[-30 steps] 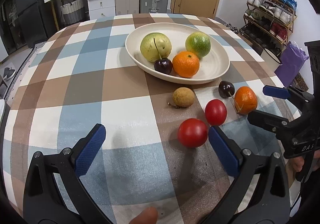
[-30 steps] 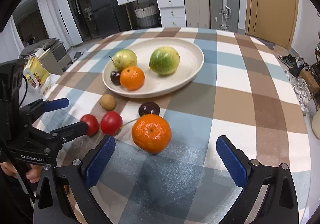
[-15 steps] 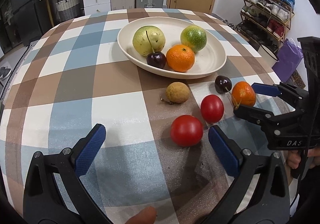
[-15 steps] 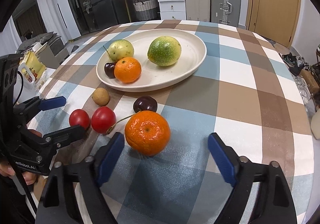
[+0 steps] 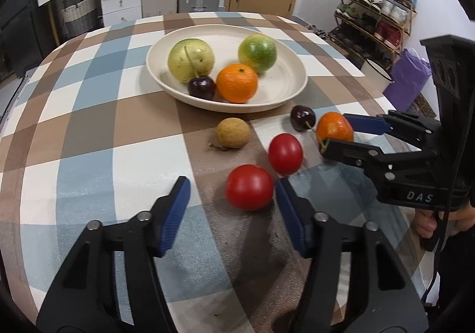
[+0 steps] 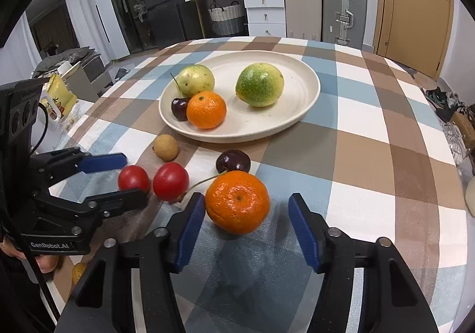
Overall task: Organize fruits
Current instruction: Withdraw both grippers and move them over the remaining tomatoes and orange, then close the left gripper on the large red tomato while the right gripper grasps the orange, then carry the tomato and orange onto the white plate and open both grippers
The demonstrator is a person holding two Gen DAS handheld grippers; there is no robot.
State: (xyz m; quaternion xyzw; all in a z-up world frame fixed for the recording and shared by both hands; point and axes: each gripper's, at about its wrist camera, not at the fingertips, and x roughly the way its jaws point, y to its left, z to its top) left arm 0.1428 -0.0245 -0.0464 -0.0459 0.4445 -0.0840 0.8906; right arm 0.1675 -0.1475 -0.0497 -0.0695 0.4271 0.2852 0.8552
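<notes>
A cream plate (image 5: 294, 86) (image 6: 305, 113) holds two green-yellow fruits, an orange and a dark cherry. On the checked cloth lie a brown longan (image 5: 232, 133), two red tomatoes (image 5: 249, 186) (image 5: 285, 154), a dark cherry (image 5: 302, 117) and a loose orange (image 6: 237, 201) (image 5: 334, 130). My left gripper (image 5: 231, 196) is open; the near tomato sits at its right finger. My right gripper (image 6: 246, 214) is open around the loose orange, its left pad (image 6: 194, 214) touching or nearly touching it.
Drawers, suitcases and a door stand behind the table. A shoe rack (image 5: 377, 18) is at the right. A snack bag (image 6: 56, 98) lies off the table's left edge. A small yellow fruit (image 6: 78, 272) lies near the front edge.
Both grippers moved forward and their jaws narrowed. The left one came up to the near tomato; the right one came around the loose orange.
</notes>
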